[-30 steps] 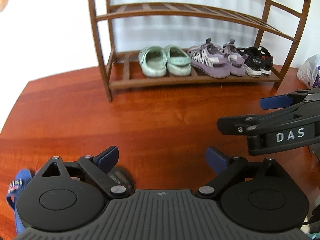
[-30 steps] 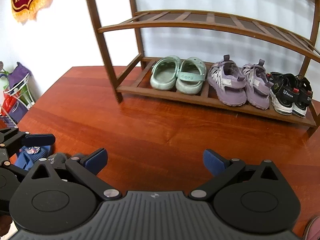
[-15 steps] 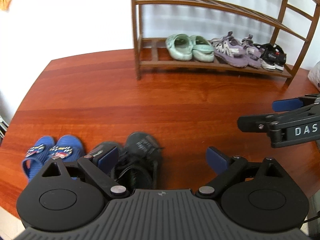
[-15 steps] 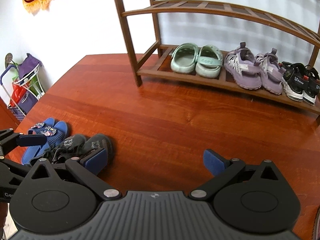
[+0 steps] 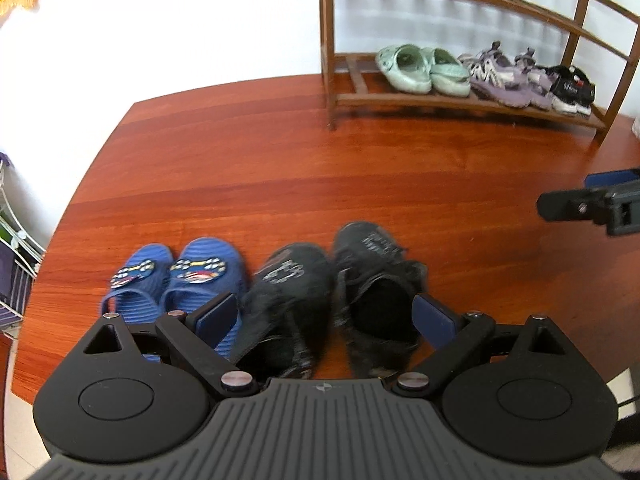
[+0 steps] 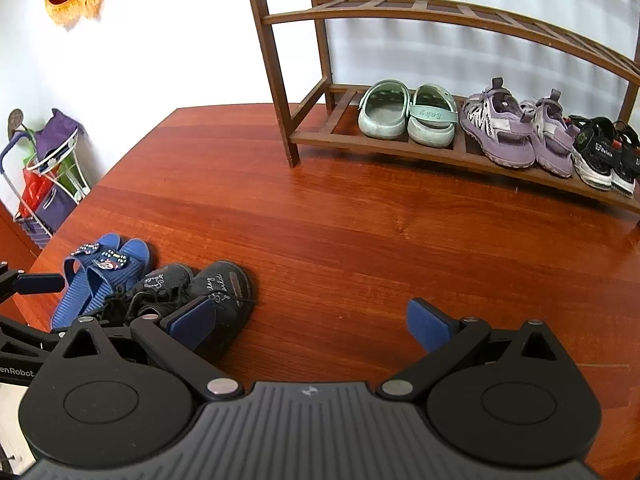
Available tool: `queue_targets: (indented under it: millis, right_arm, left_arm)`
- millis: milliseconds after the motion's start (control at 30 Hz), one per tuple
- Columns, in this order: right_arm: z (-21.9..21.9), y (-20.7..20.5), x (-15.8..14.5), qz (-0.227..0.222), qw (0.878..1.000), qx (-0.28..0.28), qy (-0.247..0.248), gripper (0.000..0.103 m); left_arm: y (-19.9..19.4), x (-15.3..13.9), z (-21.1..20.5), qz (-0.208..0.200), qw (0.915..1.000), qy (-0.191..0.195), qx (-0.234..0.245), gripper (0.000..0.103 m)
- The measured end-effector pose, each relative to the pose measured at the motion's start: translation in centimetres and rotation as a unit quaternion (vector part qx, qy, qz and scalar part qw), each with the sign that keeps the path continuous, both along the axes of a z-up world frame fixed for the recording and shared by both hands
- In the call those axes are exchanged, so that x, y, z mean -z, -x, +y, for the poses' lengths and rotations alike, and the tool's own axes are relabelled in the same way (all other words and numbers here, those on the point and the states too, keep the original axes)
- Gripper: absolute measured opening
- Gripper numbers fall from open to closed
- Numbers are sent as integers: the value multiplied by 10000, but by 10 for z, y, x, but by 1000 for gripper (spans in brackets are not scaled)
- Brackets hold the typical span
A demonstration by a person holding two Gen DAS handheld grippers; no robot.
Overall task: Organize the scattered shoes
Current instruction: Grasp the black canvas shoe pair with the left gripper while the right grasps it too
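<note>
Three pairs (mint-green clogs (image 6: 408, 116), lilac sandals (image 6: 518, 132), black-and-white sandals (image 6: 606, 156)) lined up on brown wooden rack (image 6: 400, 146) upper right; blue slippers (image 5: 176, 280), black shoes (image 5: 332, 292) on red-brown floor (image 6: 360, 232) lower left, left gripper (image 5: 324, 314) and right gripper (image 6: 312, 320) both spread, empty.

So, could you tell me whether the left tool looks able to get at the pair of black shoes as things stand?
Probably yes. The left tool is open and points straight at the black shoes on the wooden floor; nothing lies between them, though the blue slippers sit close alongside.
</note>
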State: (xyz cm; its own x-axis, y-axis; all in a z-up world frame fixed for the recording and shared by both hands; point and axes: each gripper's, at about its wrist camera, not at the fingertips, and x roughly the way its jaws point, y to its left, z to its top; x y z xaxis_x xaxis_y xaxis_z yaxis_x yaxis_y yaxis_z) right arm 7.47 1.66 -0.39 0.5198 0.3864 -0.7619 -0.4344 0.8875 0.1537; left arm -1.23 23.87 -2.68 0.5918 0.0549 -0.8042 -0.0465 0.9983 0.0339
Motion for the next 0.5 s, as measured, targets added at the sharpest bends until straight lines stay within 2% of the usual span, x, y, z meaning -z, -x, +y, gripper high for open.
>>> queue_targets:
  millis: [367, 500]
  right_arm:
    - [40, 22, 15, 85, 9996, 256, -85, 102]
    - [55, 32, 23, 134, 9994, 321, -72, 102]
  left_arm:
    - [10, 16, 49, 97, 9994, -36, 317, 93]
    - [13, 22, 66, 151, 9986, -47, 497, 85]
